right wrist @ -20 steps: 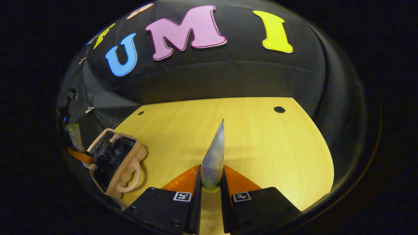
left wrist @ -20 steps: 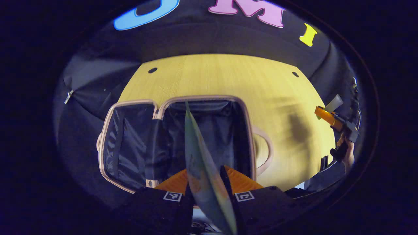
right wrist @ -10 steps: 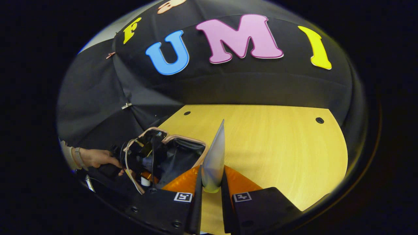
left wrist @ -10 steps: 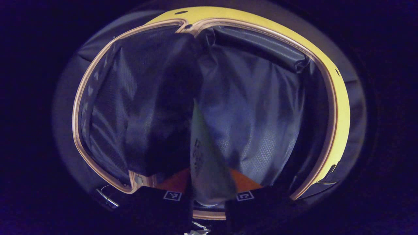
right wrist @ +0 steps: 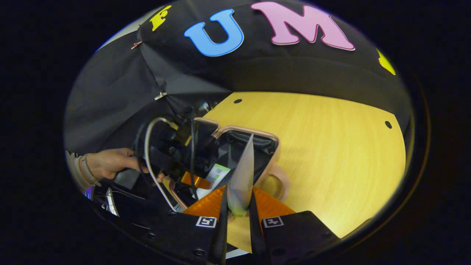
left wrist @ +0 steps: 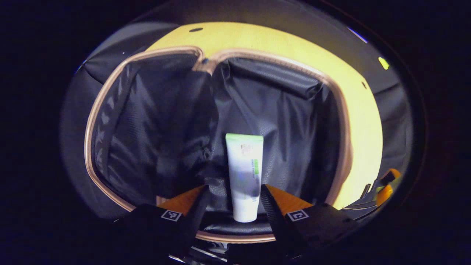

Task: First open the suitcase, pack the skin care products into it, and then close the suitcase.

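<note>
The suitcase (left wrist: 110,95) lies open on the wooden table (left wrist: 294,48), with a tan rim and dark lining. A white tube with a green end (left wrist: 244,173) lies flat on the lining of its right half. My left gripper (left wrist: 232,206) stands open just above it, one finger on each side, not pressing. In the right gripper view, my right gripper (right wrist: 237,210) is shut on a second tube (right wrist: 243,173), seen edge-on and pointing up. It hovers just before the suitcase (right wrist: 257,133). There the left gripper (right wrist: 197,182) hangs inside the suitcase over the white tube (right wrist: 218,174).
A person's hand (right wrist: 110,163) holds the left gripper, with a cable looping above it. The suitcase handle (right wrist: 281,180) sticks out toward the table's middle. Bare table top (right wrist: 331,147) stretches to the right. The right gripper (left wrist: 384,186) peeks in at the right edge.
My left gripper has opened and let go of its tube, which now lies flat in the suitcase. My right gripper, still shut on its tube, has moved closer to the suitcase.
</note>
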Available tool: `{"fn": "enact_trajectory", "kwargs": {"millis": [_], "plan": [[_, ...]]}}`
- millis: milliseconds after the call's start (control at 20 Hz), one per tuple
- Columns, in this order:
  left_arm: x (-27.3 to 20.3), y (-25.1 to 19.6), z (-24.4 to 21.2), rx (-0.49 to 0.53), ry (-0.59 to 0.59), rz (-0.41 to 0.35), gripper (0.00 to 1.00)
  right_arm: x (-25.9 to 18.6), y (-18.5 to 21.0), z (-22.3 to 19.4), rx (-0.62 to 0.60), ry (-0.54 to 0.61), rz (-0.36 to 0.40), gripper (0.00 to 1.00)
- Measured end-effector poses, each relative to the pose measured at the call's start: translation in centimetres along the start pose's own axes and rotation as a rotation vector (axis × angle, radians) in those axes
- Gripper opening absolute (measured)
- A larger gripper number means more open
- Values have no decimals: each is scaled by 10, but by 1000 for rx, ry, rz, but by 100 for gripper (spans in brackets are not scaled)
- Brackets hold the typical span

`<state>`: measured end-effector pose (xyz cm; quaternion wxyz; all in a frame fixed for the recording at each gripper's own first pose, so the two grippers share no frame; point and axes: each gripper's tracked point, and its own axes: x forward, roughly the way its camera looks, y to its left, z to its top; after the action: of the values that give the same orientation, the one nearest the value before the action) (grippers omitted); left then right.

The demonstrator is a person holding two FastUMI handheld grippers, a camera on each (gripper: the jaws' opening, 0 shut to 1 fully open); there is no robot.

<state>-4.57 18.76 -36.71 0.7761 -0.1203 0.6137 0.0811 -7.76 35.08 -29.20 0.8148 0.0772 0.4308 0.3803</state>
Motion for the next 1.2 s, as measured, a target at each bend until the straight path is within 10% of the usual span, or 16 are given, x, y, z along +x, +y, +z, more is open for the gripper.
{"fn": "enact_trajectory", "kwargs": {"millis": [300, 850, 1150, 1200], "plan": [[-90, 48, 36, -16, -304, -60, 87, 64, 40, -45, 144, 265, 74, 30], [-104, 290, 9, -316, -339, 227, 88, 115, 24, -100, 272, 442, -144, 26], [-97, 332, 35, -458, -354, 191, 88, 92, 58, -46, 295, 208, -40, 51], [-95, 339, 41, -469, -357, 178, 88, 85, 63, -37, 283, 161, -20, 78]]}}
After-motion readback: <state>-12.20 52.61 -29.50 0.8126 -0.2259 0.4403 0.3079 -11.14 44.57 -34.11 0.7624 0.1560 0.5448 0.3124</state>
